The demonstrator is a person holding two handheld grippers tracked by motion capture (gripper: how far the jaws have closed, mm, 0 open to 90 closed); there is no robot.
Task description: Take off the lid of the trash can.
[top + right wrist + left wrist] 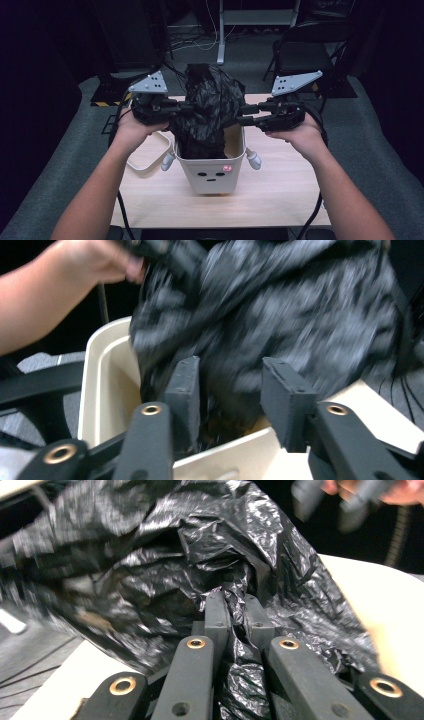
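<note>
A crumpled black plastic bag point(210, 105) rises out of a small white bin point(212, 175) with a face drawn on its front, which stands in the middle of the wooden table point(285, 195). My left gripper point(182, 107) comes in from the left at the bag's upper edge. In the left gripper view it point(234, 595) is shut on a pinched fold of the bag point(165, 555). My right gripper point(242, 120) meets the bag from the right. Its jaws point(231, 365) stand apart just above the bin's rim point(105, 375), with the blurred bag point(280, 305) beyond the gap and nothing pressed between the pads.
A white ring-shaped lid point(145, 160) lies on the table left of the bin. Behind the table stand a black folding chair point(300, 55) and a white desk leg point(220, 45). Grey carpet surrounds the table on both sides.
</note>
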